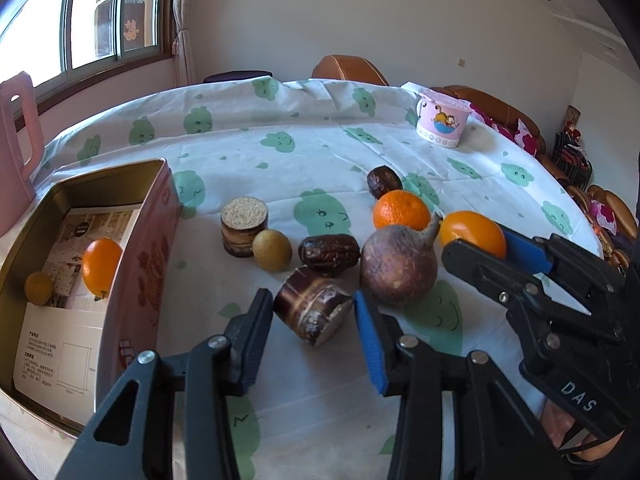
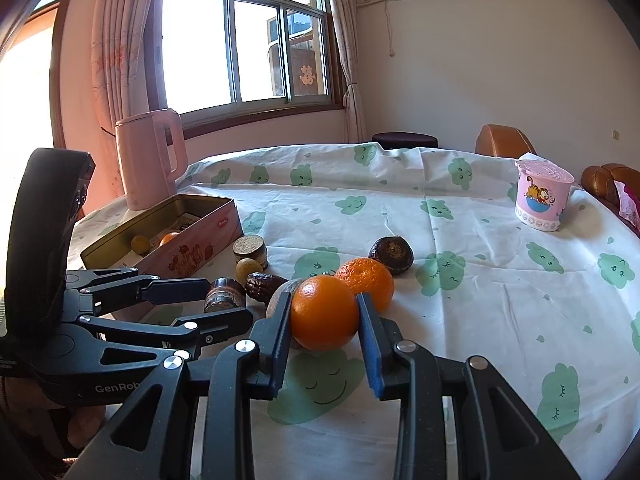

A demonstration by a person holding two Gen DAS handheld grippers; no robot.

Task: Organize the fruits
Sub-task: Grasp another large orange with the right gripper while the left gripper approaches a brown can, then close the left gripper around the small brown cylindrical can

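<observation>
On the cloud-print tablecloth my right gripper has its blue pads against both sides of a smooth orange, so I read it as grasping that fruit. Just behind sits a dimpled mandarin. My left gripper is spread wide, its fingers either side of a dark cut sugarcane piece without touching it. Left of the pile, the pink tin already holds a small orange and a yellowish fruit.
</observation>
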